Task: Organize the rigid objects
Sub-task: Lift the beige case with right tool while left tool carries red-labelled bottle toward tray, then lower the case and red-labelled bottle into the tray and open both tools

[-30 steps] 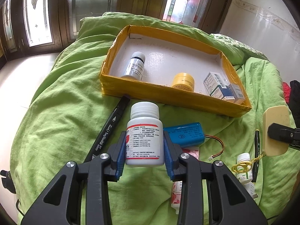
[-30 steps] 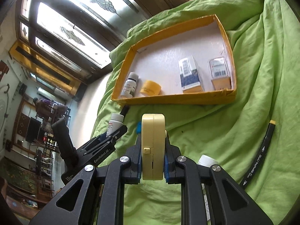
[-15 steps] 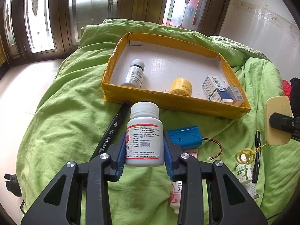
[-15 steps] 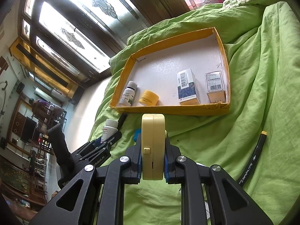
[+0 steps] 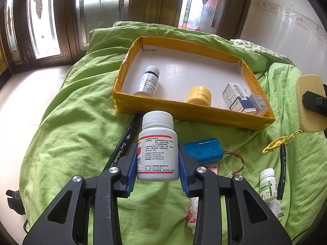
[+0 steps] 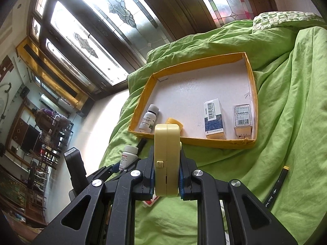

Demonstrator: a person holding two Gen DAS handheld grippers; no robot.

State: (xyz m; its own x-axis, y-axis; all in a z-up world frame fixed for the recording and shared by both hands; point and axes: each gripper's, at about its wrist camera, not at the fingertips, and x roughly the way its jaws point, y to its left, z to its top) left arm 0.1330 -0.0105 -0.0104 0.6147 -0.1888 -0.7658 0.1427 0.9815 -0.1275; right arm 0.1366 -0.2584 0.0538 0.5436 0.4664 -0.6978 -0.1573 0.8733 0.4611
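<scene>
A white pill bottle (image 5: 157,149) is clamped upright in the left gripper (image 5: 157,163) above the green bedspread (image 5: 71,134). A cream case (image 6: 167,159) is pinched edge-on by the right gripper (image 6: 166,180), partly hiding the yellow jar (image 6: 173,121). Beyond, bare floor is seen across the far half of the yellow tray (image 5: 184,113).

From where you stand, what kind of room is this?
Most likely a bedroom in a home. A rumpled green quilt covers what looks like a bed, with tall stained-glass windows behind it. A yellow-edged cardboard tray on the quilt holds household medicines.
</scene>
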